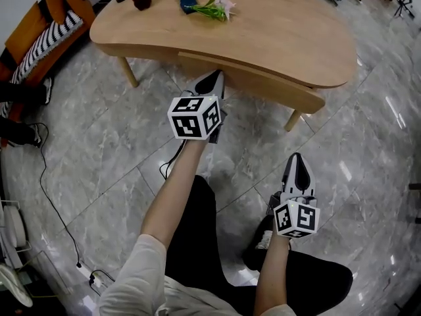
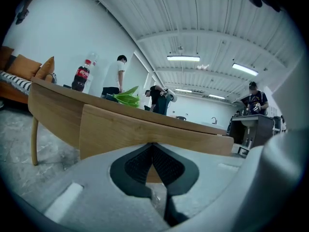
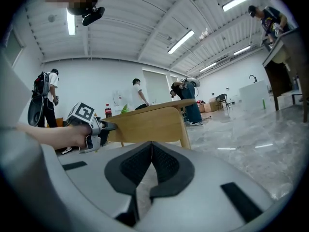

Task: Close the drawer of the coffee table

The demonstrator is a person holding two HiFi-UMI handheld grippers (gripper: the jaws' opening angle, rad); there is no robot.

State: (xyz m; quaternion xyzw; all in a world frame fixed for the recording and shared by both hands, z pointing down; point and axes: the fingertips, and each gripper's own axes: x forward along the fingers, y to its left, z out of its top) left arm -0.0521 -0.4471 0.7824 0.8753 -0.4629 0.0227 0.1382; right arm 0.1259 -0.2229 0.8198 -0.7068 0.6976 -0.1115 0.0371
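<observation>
At the near side of the coffee table [image 1: 276, 25], the drawer [image 1: 263, 79] seems to stand a little proud of the frame. The left gripper [image 1: 218, 78], jaws pressed together with nothing between them, has its tip at the drawer front, touching or very nearly so. The right gripper [image 1: 297, 160] hangs low and well apart from the table, jaws likewise closed and empty. The closing push looks to be the step in hand, and it calls for a straight, level shove until the front sits flush.

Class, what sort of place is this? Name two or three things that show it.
Probably a workshop or lab hall staged as a living room: a wooden coffee table and sofa on a tiled floor, under a ribbed industrial ceiling with strip lights, a workbench beyond.
</observation>
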